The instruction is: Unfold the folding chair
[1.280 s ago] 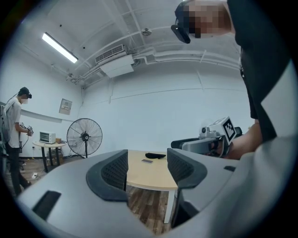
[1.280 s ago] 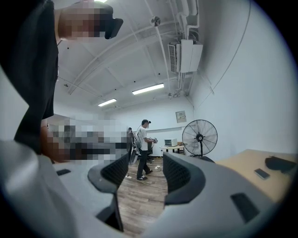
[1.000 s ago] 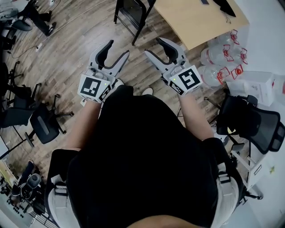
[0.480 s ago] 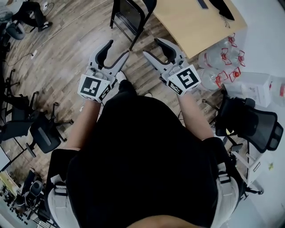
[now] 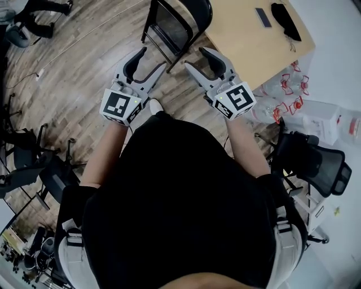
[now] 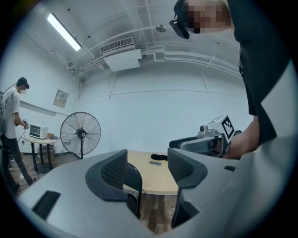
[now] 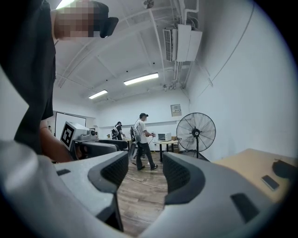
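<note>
- Now, against a second ago: the folding chair (image 5: pixel 172 25) shows more fully in the head view. Then it was cut by the top edge; now its black frame and panel sit lower in the view, nearer both grippers.
- More of the wooden table (image 5: pixel 248 39) has come into view too, with a dark flat slab (image 5: pixel 263 17) and a black bundle (image 5: pixel 285 20) on it.
- Both grippers hold the same side-by-side pose as before, at chest level and pointing ahead.
- Left gripper (image 5: pixel 152 59): jaws spread, nothing between the pads. Its own view shows the chair's rounded back beyond the gap, not in it.
- Right gripper (image 5: pixel 196 57): jaws spread wide, only floor beyond them.
- The chair stands at the table's near corner, ahead of both grippers, closer to the left one, and touched by neither. From above I cannot tell how far it is folded.
- Counts: one folding chair, one wooden table with two dark things on it, two grippers.
- A black mesh office chair (image 5: pixel 313 161) is at the right, with more office chairs (image 5: pixel 51 175) at the left; their number is unclear.
- Clear jugs with red handles (image 5: pixel 282 96) are clustered right of the table, too overlapped to count.
- One pedestal fan (image 6: pixel 80 135) shows in each gripper view; I cannot tell whether it is the same fan.
- Bystanders: one person (image 6: pixel 9 125) in the left gripper view, two people (image 7: pixel 142 139) in the right gripper view.
</note>
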{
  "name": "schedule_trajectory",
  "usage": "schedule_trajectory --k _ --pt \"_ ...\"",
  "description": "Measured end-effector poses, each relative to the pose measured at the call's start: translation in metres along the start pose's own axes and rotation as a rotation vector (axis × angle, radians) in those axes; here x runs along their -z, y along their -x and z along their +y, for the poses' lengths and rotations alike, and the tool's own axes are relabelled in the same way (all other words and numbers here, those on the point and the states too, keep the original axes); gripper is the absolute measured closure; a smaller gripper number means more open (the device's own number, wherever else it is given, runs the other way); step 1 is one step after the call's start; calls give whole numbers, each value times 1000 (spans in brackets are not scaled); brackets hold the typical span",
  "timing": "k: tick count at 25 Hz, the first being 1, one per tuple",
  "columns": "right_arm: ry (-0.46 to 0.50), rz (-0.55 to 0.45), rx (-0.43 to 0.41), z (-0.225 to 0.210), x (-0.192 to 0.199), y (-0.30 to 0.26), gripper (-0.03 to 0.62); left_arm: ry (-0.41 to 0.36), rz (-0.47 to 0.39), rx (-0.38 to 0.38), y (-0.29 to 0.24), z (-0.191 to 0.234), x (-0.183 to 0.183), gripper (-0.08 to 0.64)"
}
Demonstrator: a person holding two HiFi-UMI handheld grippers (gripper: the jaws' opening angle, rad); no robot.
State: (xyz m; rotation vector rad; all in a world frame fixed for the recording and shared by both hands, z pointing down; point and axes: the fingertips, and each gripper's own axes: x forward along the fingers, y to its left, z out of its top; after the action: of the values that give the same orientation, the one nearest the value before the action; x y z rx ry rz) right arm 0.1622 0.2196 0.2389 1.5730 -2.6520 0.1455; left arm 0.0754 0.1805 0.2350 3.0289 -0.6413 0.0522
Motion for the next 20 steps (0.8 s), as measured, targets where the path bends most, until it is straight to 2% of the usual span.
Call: schedule_trajectory --k 7,13,20 --pt "-17 24 23 -11 -1 -69 374 19 13 37 -13 63 5 298" --pt "-37 52 27 -29 10 -94 374 40 26 42 -32 92 13 298" --pt "-49 47 13 -95 14 -116 374 56 41 13 -82 115 18 298"
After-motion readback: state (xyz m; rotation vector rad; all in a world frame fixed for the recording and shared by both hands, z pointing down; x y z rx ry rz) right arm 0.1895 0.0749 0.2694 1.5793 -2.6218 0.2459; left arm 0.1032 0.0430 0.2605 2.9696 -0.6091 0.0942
